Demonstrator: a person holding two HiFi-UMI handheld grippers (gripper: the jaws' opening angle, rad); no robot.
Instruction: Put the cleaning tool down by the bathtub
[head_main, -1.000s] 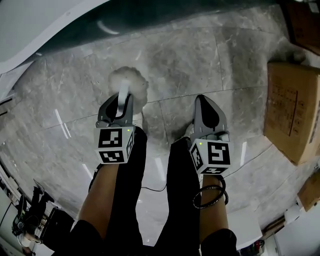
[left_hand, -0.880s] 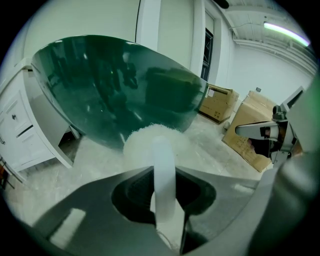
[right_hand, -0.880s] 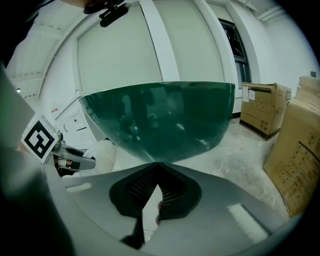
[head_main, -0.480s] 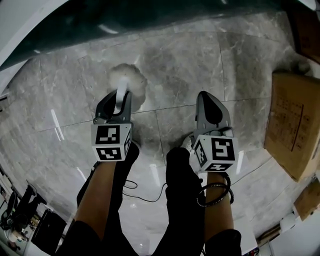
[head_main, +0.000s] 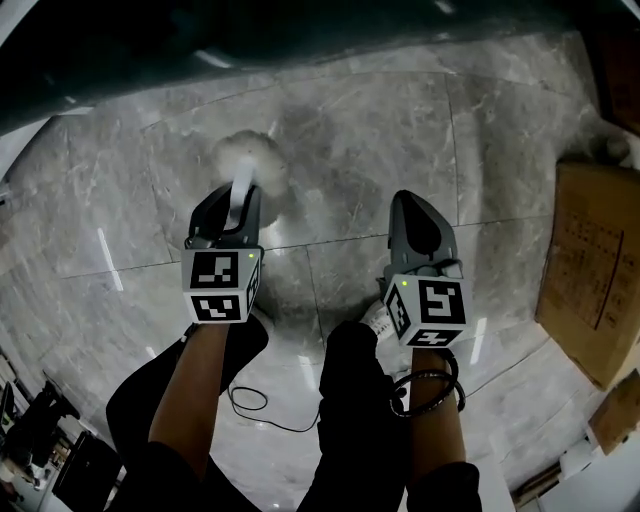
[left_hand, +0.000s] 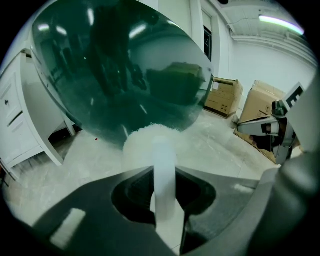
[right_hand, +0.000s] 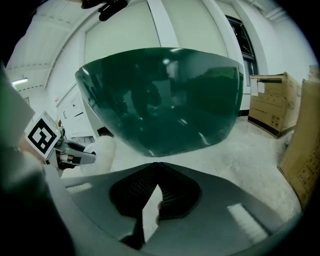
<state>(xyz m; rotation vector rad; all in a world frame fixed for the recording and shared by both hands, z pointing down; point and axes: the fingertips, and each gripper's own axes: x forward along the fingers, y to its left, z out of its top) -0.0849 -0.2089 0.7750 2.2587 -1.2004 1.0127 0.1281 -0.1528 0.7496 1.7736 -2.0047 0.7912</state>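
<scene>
Standing left of the bathtub (left_hand: 125, 75), a white cabinet (left_hand: 15, 115) fills the left edge of the left gripper view. The left gripper (head_main: 238, 195) pinches the tool (head_main: 248, 160) by its white handle, with the fluffy head low over the floor (head_main: 370, 130), between the jaws and the bathtub's dark wall. The right gripper (head_main: 412, 205) is just beside it, jaws pressed together on nothing. Boxes (head_main: 595, 270) line the floor's right edge.
</scene>
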